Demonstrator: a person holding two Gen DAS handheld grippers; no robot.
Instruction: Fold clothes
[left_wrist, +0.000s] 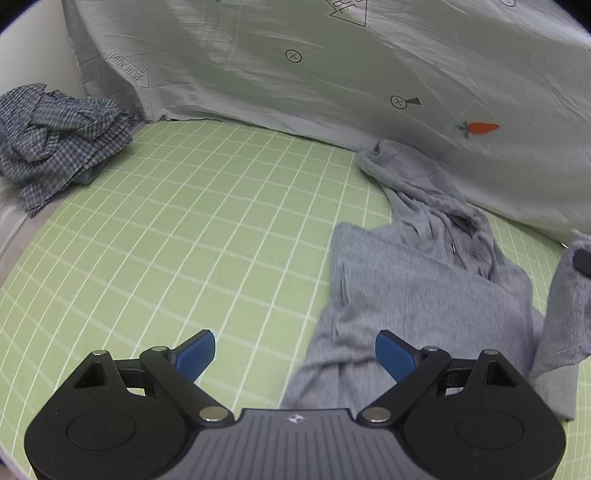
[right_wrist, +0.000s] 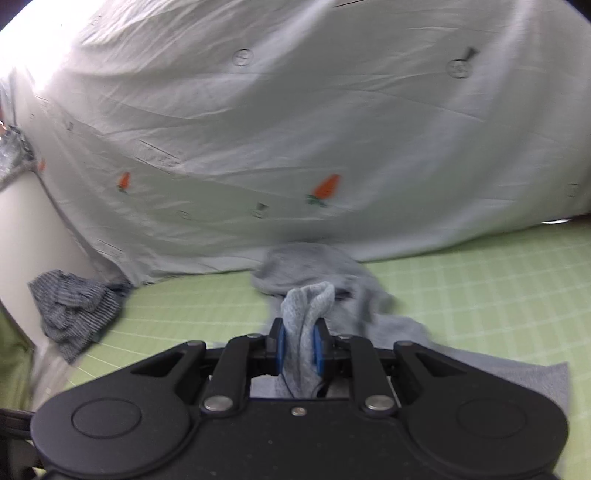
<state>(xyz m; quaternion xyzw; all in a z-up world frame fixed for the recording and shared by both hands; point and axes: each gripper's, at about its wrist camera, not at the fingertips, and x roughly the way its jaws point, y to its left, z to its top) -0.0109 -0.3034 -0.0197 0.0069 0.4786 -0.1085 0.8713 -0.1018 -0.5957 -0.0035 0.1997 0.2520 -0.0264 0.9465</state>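
A grey hoodie (left_wrist: 424, 280) lies rumpled on the green grid mat (left_wrist: 184, 229), hood toward the back. My left gripper (left_wrist: 295, 356) hangs open just above the mat, its right blue pad over the hoodie's left edge, nothing between its fingers. In the right wrist view my right gripper (right_wrist: 300, 347) is shut on a bunched grey sleeve (right_wrist: 306, 306) of the hoodie (right_wrist: 332, 269), lifted off the mat. That raised sleeve (left_wrist: 565, 314) shows at the right edge of the left wrist view.
A crumpled blue checked shirt (left_wrist: 55, 140) lies at the mat's far left corner, also the shirt (right_wrist: 77, 314) in the right view. A white sheet printed with carrots (left_wrist: 332, 74) hangs along the back of the mat.
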